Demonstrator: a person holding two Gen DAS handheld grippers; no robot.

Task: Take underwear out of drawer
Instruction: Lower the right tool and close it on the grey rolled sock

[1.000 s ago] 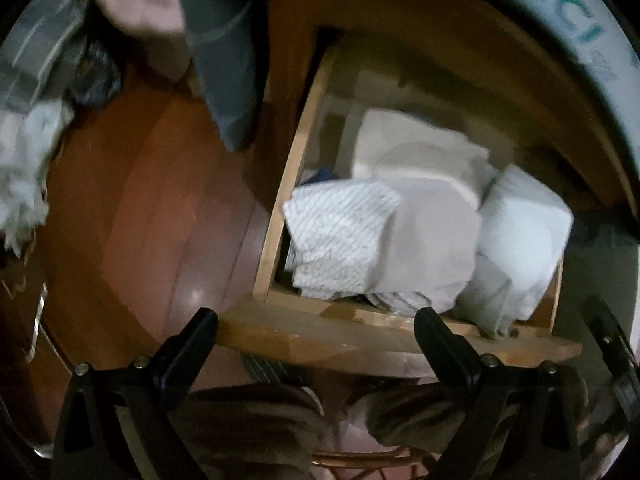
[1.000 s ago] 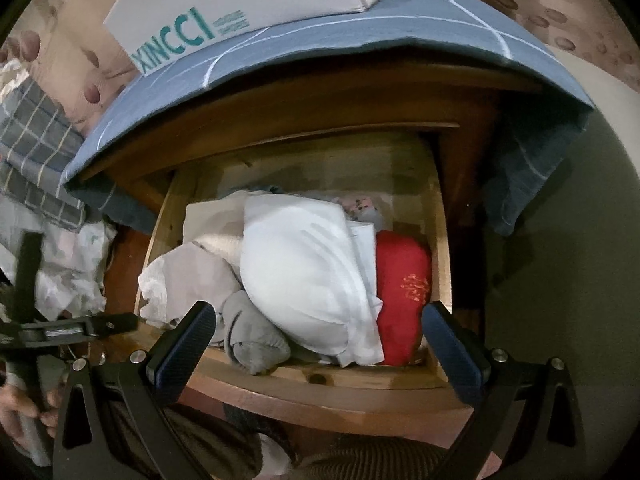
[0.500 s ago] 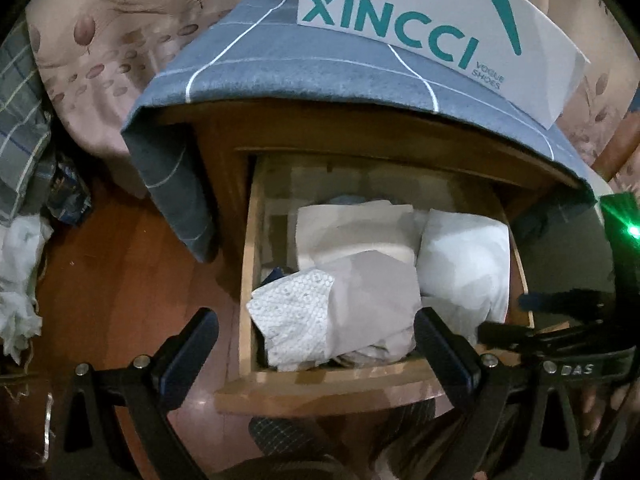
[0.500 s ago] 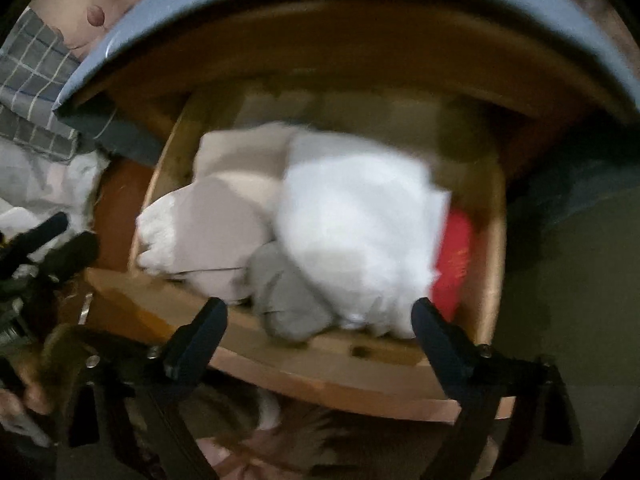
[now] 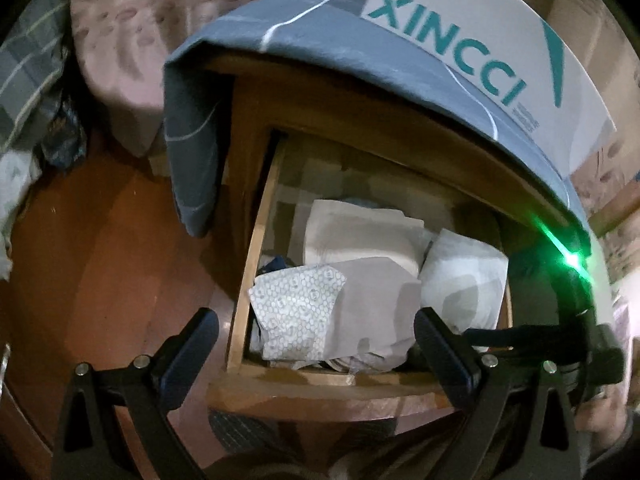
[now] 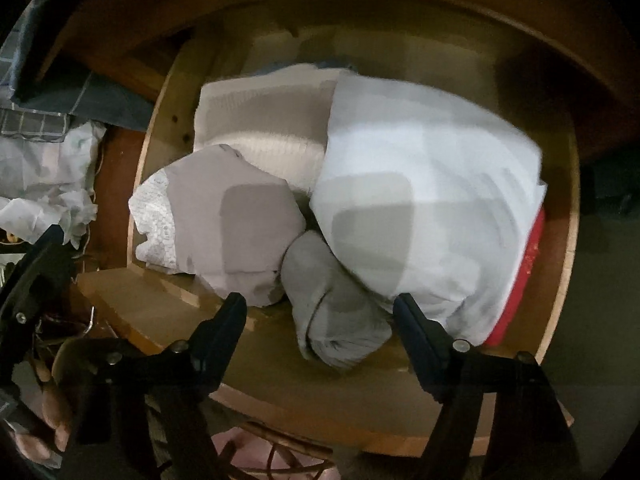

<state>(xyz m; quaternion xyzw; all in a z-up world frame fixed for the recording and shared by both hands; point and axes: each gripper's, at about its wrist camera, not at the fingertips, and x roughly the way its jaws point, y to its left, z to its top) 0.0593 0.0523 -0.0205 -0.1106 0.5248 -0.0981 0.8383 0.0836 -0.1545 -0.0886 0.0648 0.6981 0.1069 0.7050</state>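
The wooden drawer [image 5: 256,248] [image 6: 148,152] stands pulled open and is stuffed with folded underwear. A taupe piece with a white patterned side [image 5: 340,312] [image 6: 224,224] lies front left. A beige folded piece [image 5: 360,236] [image 6: 260,128] lies behind it. A large white bundle [image 5: 464,280] [image 6: 424,192] fills the right, over a red item [image 6: 524,276]. A grey rolled piece [image 6: 332,312] sits at the front rim. My right gripper [image 6: 320,312] is open, its fingertips either side of the grey roll. My left gripper [image 5: 316,332] is open above the drawer front.
A blue-grey cloth [image 5: 320,36] drapes over the nightstand top, with a white XINCCI shoe box [image 5: 480,48] on it. Wooden floor [image 5: 100,248] lies left. Crumpled clothes [image 6: 48,184] lie on the floor at left. The right gripper's body with a green light [image 5: 576,264] shows in the left wrist view.
My right gripper has dropped down and forward into the drawer, now close over the grey roll. My left gripper has shifted left and tilted, still above the drawer front.
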